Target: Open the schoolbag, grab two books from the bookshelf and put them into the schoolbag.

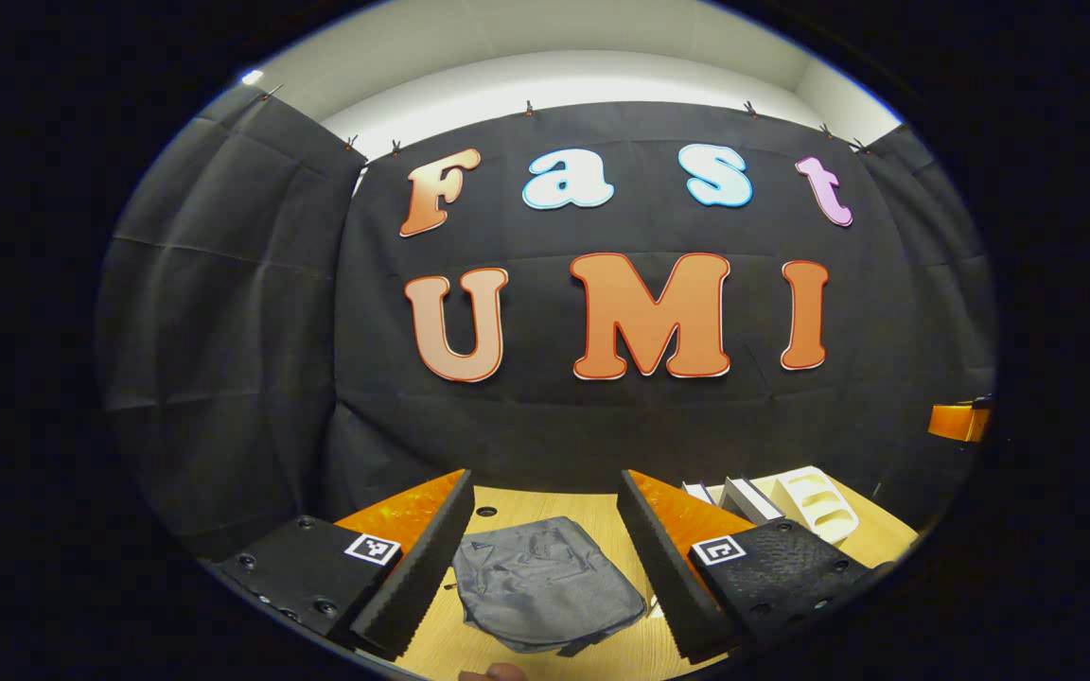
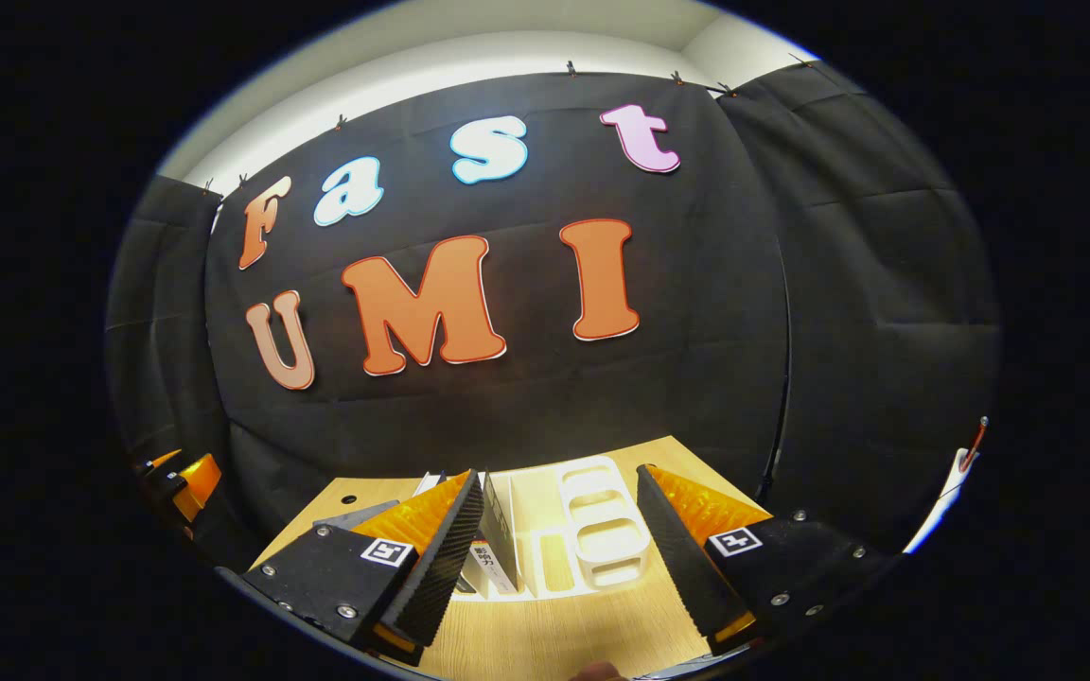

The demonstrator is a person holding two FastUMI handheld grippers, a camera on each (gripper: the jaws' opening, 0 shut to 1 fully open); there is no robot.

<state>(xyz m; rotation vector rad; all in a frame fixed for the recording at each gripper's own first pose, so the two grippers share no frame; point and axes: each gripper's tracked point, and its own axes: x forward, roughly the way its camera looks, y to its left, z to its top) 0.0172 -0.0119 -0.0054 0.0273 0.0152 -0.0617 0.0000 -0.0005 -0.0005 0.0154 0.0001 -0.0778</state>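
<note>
A grey schoolbag point(image 1: 545, 582) lies flat on the wooden table point(image 1: 554, 653), closed as far as I can see. My left gripper point(image 1: 545, 530) hovers above it, open, nothing between its fingers. To the right stands a white bookshelf point(image 1: 815, 501) with books point(image 1: 744, 497) leaning in it. In the right gripper view the same white bookshelf point(image 2: 592, 530) is straight ahead, with books point(image 2: 498, 544) upright at its left side. My right gripper point(image 2: 559, 525) is open in front of it, holding nothing. A corner of the grey schoolbag point(image 2: 356, 515) peeks out behind the left finger.
The other gripper point(image 1: 959, 421) shows at the far right edge of the left gripper view, and the other gripper point(image 2: 181, 478) appears at the left edge of the right gripper view. A small hole point(image 1: 486, 512) sits in the tabletop behind the bag.
</note>
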